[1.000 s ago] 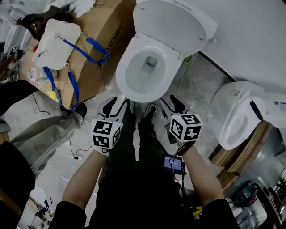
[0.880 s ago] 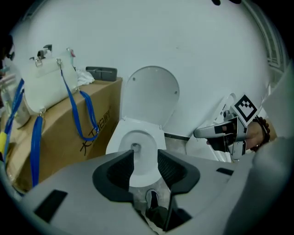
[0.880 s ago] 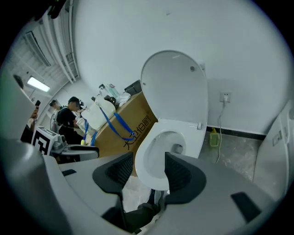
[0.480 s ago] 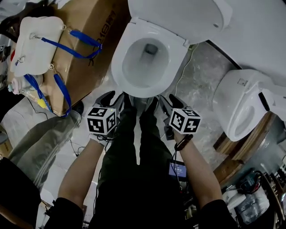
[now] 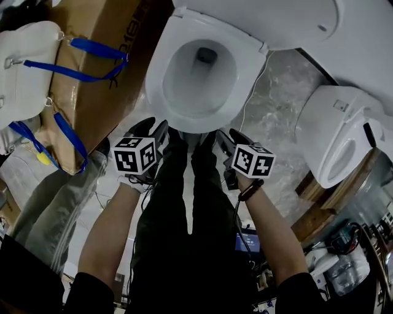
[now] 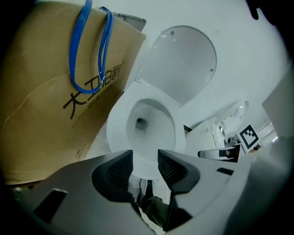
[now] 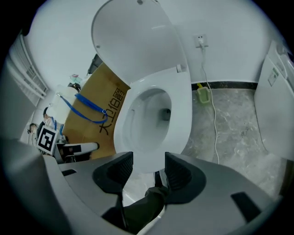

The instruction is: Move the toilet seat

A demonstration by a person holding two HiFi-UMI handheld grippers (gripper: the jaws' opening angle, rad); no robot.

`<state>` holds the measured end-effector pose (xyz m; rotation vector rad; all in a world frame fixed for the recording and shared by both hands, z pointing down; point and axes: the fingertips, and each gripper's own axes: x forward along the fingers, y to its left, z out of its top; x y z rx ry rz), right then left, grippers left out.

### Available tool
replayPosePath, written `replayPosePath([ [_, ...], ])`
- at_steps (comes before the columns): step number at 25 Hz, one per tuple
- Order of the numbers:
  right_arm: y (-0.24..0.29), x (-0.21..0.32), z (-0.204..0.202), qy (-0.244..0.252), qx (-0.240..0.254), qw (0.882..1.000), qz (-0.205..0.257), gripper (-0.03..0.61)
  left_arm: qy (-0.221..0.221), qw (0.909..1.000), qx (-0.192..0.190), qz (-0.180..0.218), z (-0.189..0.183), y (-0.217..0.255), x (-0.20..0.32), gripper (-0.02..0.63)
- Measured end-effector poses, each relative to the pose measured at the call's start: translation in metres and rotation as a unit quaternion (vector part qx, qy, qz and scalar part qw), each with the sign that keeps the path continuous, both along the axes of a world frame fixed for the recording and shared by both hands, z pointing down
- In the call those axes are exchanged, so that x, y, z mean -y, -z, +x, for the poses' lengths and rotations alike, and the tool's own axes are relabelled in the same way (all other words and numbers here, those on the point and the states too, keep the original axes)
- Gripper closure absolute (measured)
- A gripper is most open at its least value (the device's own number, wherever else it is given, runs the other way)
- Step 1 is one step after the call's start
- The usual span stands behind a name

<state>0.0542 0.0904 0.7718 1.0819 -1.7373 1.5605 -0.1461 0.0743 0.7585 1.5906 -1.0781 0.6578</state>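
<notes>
Landmark: toilet bowl [image 5: 199, 73]. Toilet seat [image 5: 161, 76] lies flat on the bowl's rim; lid [image 5: 258, 18] stands raised behind the bowl. Left tongs [image 5: 155, 130] hover just short of the bowl's front edge, on its left; pads apart, nothing between them; only the front rim shows through the gap. Right tongs [image 5: 226, 137] hover just short of the front edge on the bowl's right; likewise parted and empty; neither pair touches the seat. Cardboard box [image 5: 104, 67] stands just left of the bowl; second toilet [image 5: 334, 135] well to the bowl's right.
</notes>
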Motion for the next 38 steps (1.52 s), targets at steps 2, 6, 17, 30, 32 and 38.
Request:
replayPosePath([
  [2, -0.012, 0.003, 0.000, -0.016, 0.003, 1.000, -0.010, 0.347, 0.003, 0.9999, -0.002, -0.011, -0.001, -0.013, -0.003, 0.448],
  [6, -0.036, 0.000, 0.005, -0.041, -0.004, 0.998, -0.036, 0.347, 0.025, 0.9989, -0.011, -0.039, -0.005, -0.039, -0.011, 0.442],
  [17, -0.072, -0.016, 0.000, -0.096, 0.003, 0.992, -0.078, 0.347, 0.065, 0.9940, -0.031, -0.083, -0.022, -0.086, -0.012, 0.440],
  [30, -0.094, -0.016, -0.007, -0.137, 0.004, 0.985, -0.103, 0.342, 0.072, 0.9912, -0.055, -0.097, -0.015, -0.106, -0.002, 0.426],
  [32, -0.097, -0.015, -0.010, -0.142, 0.006, 0.984, -0.105, 0.342, 0.074, 0.9908, -0.058, -0.097, -0.014, -0.107, -0.001, 0.423],
  [38, -0.099, -0.013, -0.014, -0.165, 0.008, 0.981, -0.104, 0.342, 0.071, 0.9906, -0.064, -0.097, -0.014, -0.107, 0.000, 0.423],
])
